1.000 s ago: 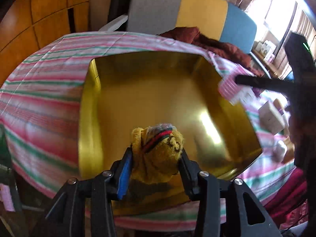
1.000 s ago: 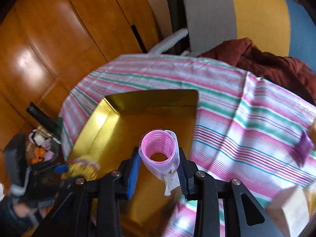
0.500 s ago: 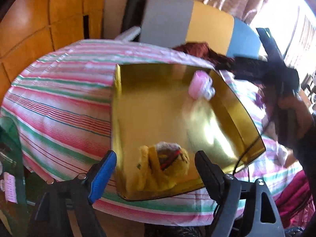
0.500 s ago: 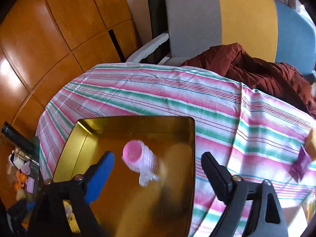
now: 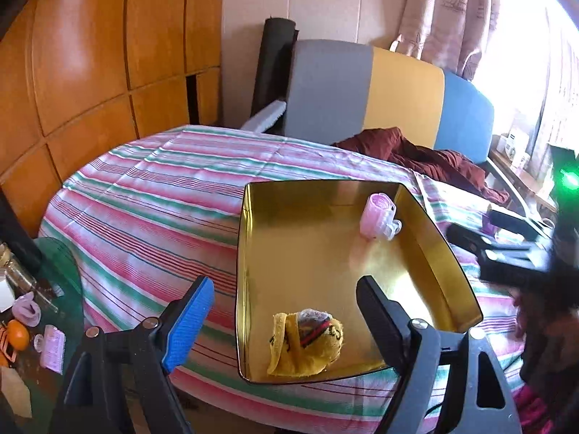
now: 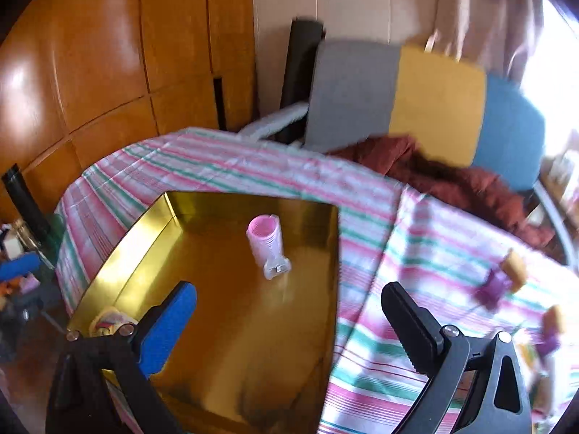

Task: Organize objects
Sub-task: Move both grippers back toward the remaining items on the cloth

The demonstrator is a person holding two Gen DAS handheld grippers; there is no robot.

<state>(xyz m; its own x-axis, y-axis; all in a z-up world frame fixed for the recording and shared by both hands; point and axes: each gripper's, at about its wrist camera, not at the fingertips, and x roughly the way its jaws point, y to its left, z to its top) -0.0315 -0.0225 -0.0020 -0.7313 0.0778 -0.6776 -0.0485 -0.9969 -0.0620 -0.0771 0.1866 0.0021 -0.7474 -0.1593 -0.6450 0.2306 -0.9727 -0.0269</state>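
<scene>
On the striped surface: we find a gold tray (image 5: 253,195) near its front edge.
Pink curler (image 6: 266,240): we note it lying in the tray's far right corner, touching nothing else.
Yellow cloth toy (image 5: 305,343): at the tray's near edge.
Left tongs (image 5: 286,311): released, jaws wide, nothing between them.
Right tongs (image 6: 289,320): released; jaws have just been opening, nothing between them.

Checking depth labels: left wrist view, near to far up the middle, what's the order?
Yellow cloth toy → pink hair roller → far wall of the gold tray → striped tablecloth → dark red cloth → grey-yellow-blue chair back.
</scene>
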